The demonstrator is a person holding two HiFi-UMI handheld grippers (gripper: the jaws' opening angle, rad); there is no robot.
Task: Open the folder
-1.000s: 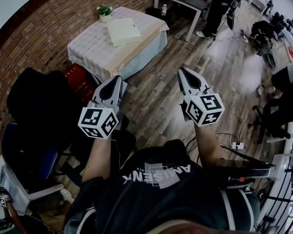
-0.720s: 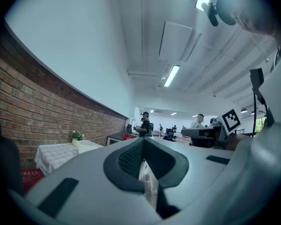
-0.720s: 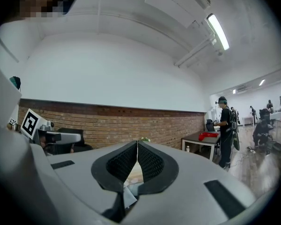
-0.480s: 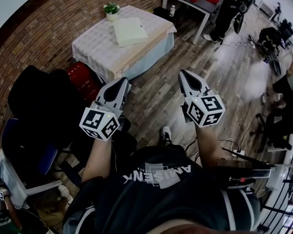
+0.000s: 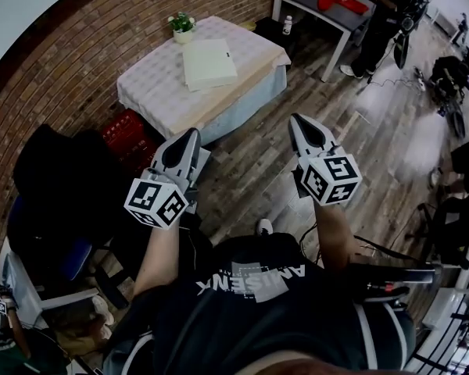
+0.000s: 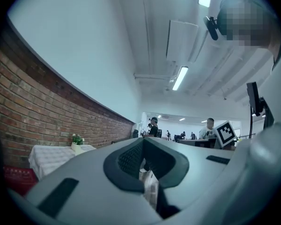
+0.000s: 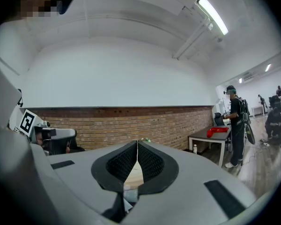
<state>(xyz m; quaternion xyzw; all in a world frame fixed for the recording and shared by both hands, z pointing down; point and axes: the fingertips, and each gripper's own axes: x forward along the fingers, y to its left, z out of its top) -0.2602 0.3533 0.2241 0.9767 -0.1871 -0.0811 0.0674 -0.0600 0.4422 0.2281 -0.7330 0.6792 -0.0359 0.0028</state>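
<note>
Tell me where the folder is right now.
In the head view, upper centre: the folder lies flat on the cloth-covered table by the brick wall, beside the small potted plant.

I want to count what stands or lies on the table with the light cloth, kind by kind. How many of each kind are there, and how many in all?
folder: 1
potted plant: 1
Total on the cloth-covered table: 2
</note>
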